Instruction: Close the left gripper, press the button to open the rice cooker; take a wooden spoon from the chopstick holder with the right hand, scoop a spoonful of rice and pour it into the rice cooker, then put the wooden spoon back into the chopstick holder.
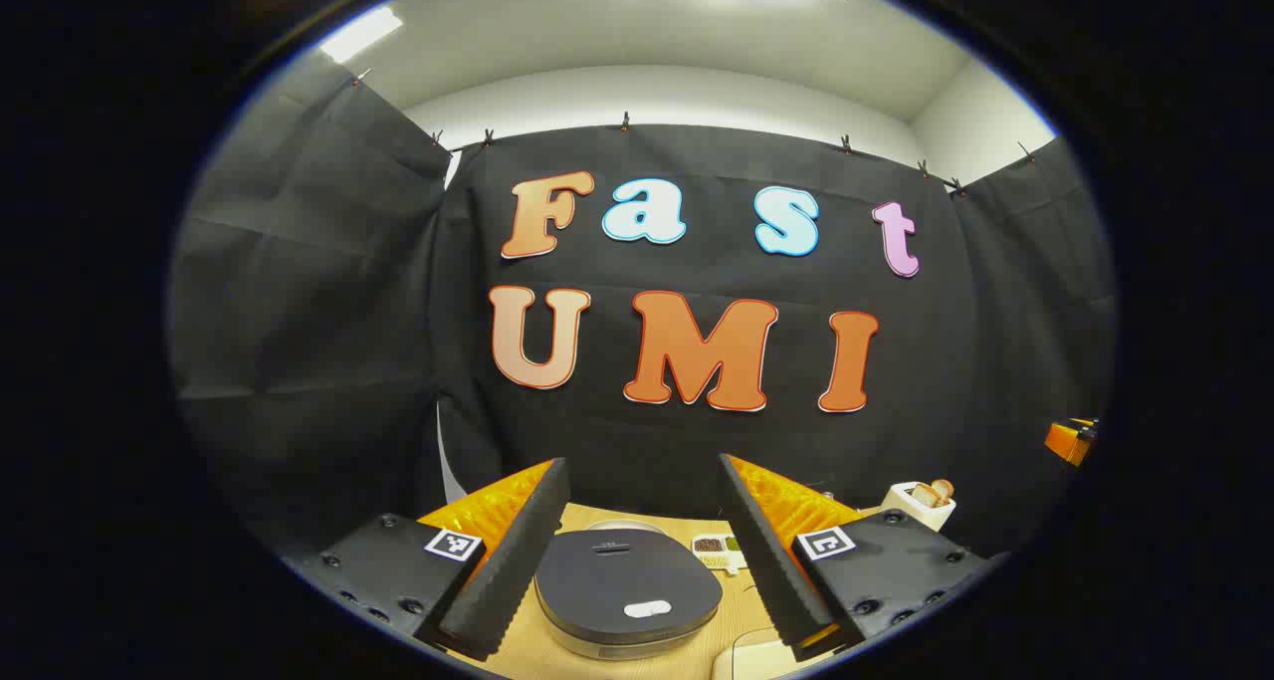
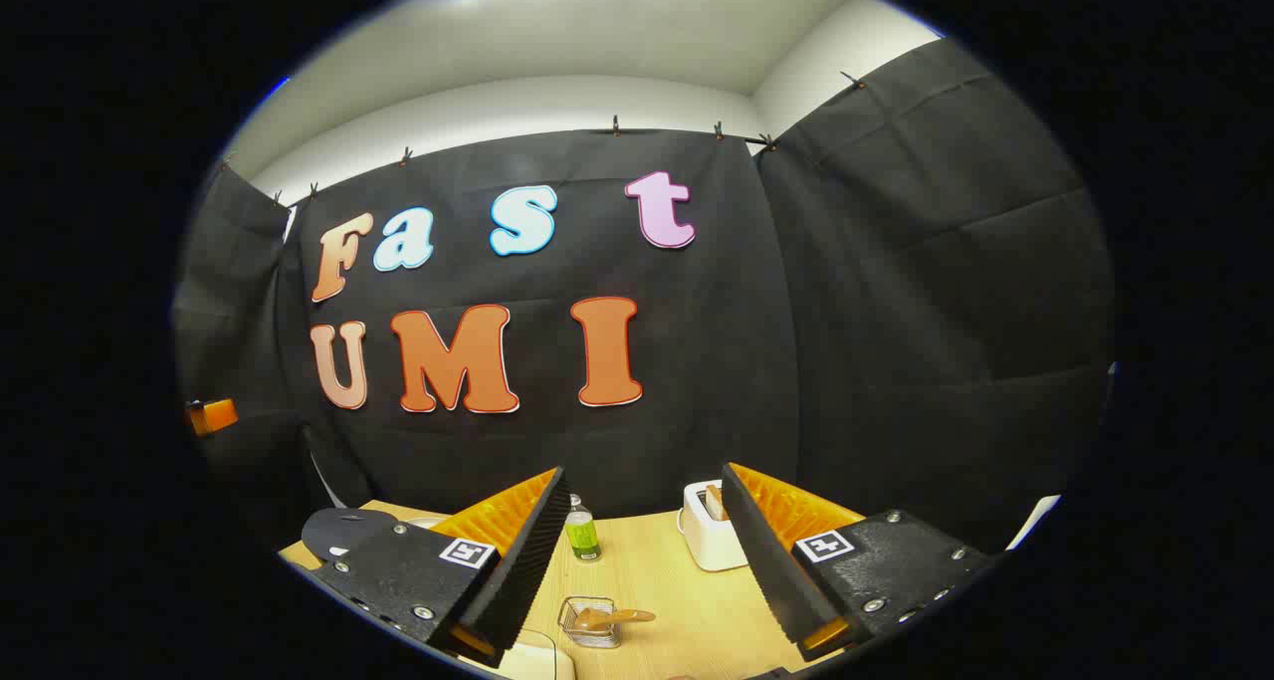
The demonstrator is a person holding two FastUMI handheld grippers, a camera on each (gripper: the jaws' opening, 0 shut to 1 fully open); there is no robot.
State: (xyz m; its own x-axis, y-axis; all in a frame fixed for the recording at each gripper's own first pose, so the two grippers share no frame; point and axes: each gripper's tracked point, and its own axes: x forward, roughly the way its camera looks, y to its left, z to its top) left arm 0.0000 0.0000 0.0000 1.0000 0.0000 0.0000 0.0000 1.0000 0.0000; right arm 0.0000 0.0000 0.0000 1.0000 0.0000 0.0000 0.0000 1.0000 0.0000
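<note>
on the wooden desk (image 1: pixel 742 615), in the left gripper view, the rice cooker (image 1: pixel 627 590) sits low between the fingers of the left gripper (image 1: pixel 637 561), its dark lid down and a pale button at the front edge of the lid. the fingers stand wide apart and hold nothing. behind the cooker, a small white divided tray (image 1: pixel 719 551) carries dark grains in one compartment and green ones in the next. farther right, a white toaster (image 1: pixel 921 504) has slices of bread standing in its slots.

in the right gripper view, the right gripper (image 2: pixel 642 570) also has its fingers spread wide, nothing between them. the toaster (image 2: pixel 709 539) stands just beside the right finger, with bread in its slot. a green can (image 2: pixel 582 534) stands upright near the left finger. nearest the camera, the wire chopstick holder (image 2: pixel 587 622) holds the wooden spoon (image 2: pixel 615 617), which lies tilted with its handle reaching over the rim to the right. the rice cooker's dark lid edge (image 2: pixel 338 533) peeks out at the far left.
</note>
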